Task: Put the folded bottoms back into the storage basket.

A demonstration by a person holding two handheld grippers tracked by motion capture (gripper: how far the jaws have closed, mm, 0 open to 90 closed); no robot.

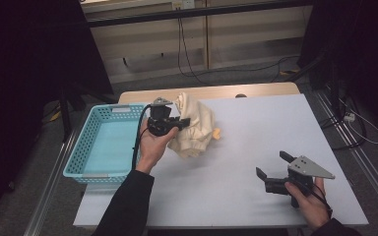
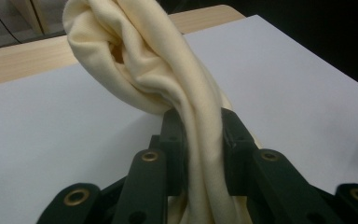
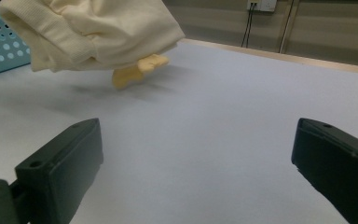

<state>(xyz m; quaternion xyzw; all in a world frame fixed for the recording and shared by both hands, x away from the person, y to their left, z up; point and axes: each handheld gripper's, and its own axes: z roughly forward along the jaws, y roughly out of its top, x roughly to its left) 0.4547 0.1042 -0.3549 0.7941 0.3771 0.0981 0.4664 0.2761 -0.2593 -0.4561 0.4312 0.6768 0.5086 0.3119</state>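
The left gripper [image 1: 177, 123] pinches a fold of the cream garment [image 1: 193, 125] between its fingers [image 2: 235, 140], lifting the bundle off the white table [image 1: 256, 123] — probably to carry it toward the turquoise basket [image 1: 86, 142] at nine o'clock of it. A small yellowish piece [image 3: 137, 70], perhaps a tag, dangles beneath. The right gripper [image 1: 274, 171] waits at five o'clock with fingers spread and nothing between them — free to help.

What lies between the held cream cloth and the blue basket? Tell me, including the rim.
Nothing visible on the way. The left gripper, shut on the cream cloth, holds it off the table beside the blue basket; only the near rim remains to cross.
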